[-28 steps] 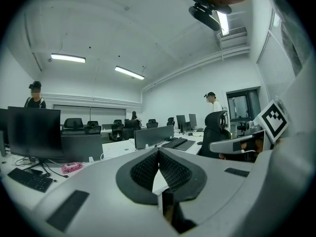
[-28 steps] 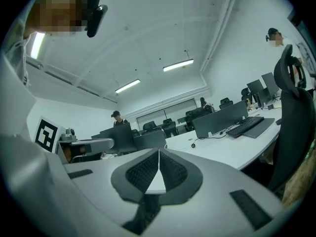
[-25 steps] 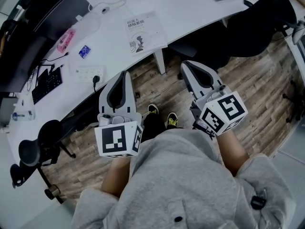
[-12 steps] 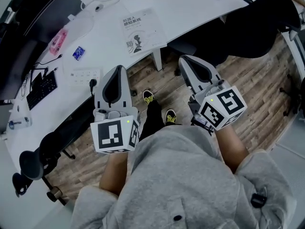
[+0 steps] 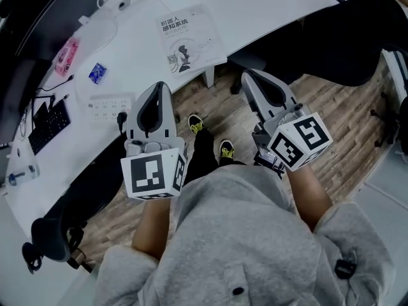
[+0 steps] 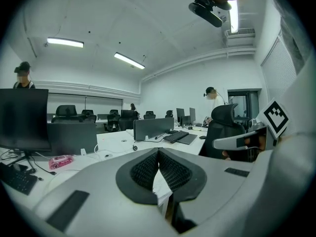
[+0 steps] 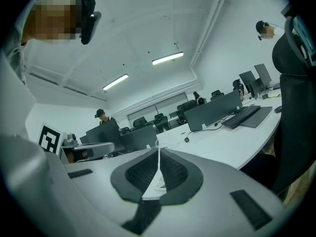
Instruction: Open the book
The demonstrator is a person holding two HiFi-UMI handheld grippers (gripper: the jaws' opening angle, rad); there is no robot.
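White desk (image 5: 268, 11) over wood floor in the head view. The book (image 5: 189, 38) lies closed, cover up, near the desk's front edge. The left gripper (image 5: 159, 87) and right gripper (image 5: 250, 75) hang just short of that edge, apart from the book. A power strip (image 5: 108, 102) sits left of the book, not touching it.

Left gripper view: office desks and monitors behind. The ribbed pads (image 6: 145, 169) are pressed together with nothing between them.

Right gripper view: pads (image 7: 143, 172) are closed tip to tip and empty. The book can't be made out here.

Step looks like the approach, with the book untouched. To do it well, come in low and pin the spine side with one gripper. Slip the other's closed tip under the cover's free edge, then lift and swing it over. Don't push the book off the desk.
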